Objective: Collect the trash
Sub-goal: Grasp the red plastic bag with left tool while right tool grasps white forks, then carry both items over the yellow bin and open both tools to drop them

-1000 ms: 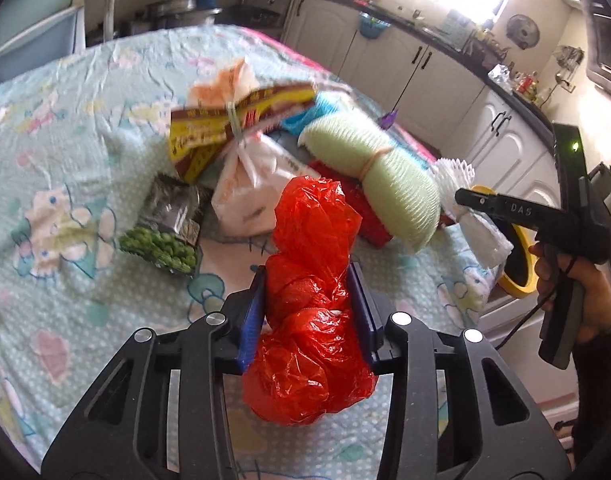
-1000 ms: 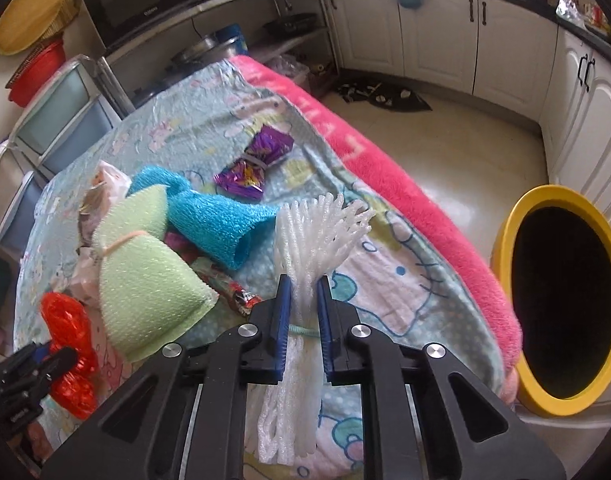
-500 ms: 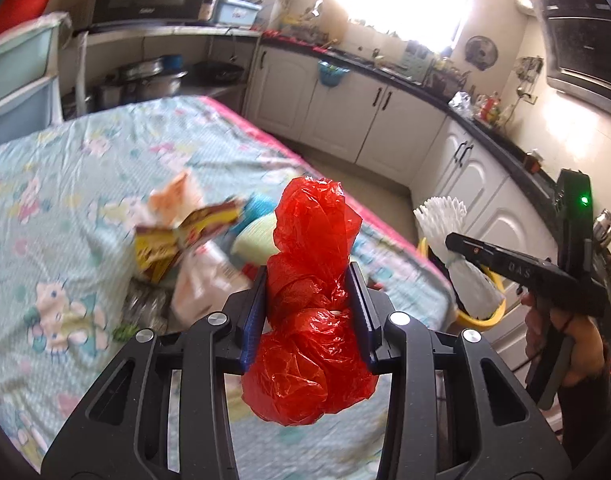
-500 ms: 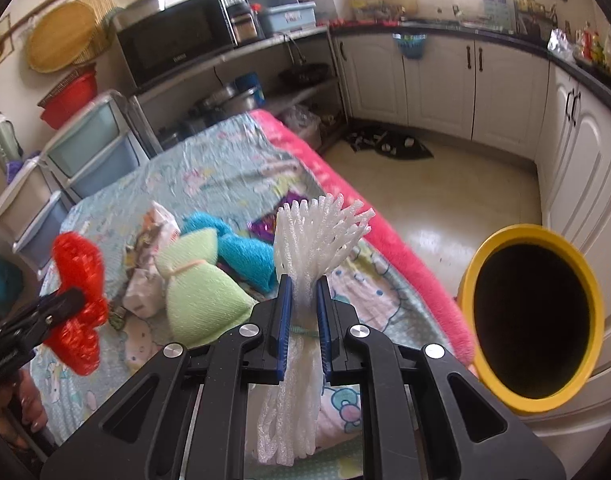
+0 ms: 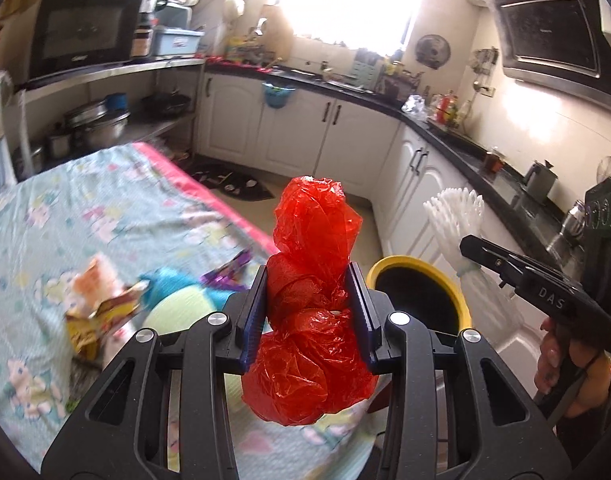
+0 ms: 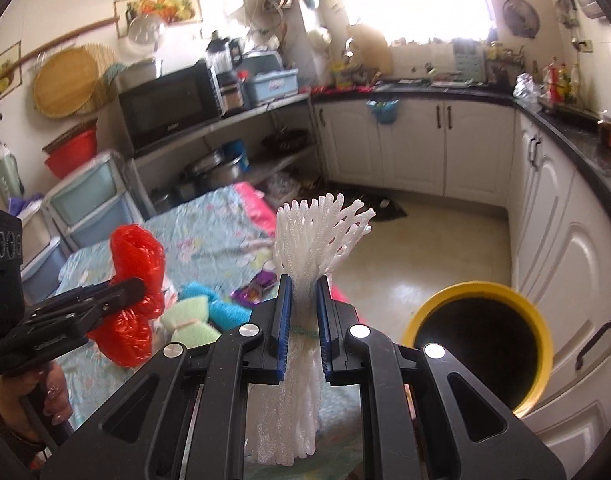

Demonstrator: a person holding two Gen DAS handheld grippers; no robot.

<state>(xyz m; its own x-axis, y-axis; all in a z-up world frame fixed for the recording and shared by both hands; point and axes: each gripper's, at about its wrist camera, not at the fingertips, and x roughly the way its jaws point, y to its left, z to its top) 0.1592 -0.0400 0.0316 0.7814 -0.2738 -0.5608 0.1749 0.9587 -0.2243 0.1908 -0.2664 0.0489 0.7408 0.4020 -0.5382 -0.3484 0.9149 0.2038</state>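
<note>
So right now I've got something in both hands. My left gripper (image 5: 308, 302) is clamped on a crumpled red plastic bag (image 5: 311, 320), blue pads squeezing it around the middle, with the top of the bag sticking up past the fingers and the rest bulging out below. My right gripper (image 6: 304, 320) is pinched tight on a bundle of white foam netting (image 6: 319, 232), tied with a green band right where the pads grip it; the top fans out above the fingers and the tail hangs down underneath.

Both are up in the air above the edge of the table (image 5: 105, 208), which has a light blue cartoon-print cloth with a pink border. The yellow bin (image 6: 479, 340) sits on the floor just off the table edge, open top facing up, below and to the right of the netting in the right view.

Left on the cloth: a pale green foam sleeve (image 6: 189, 318), a blue one (image 6: 229, 314), a purple wrapper (image 6: 257, 286) and a blurry yellow packet (image 5: 101, 312).
</note>
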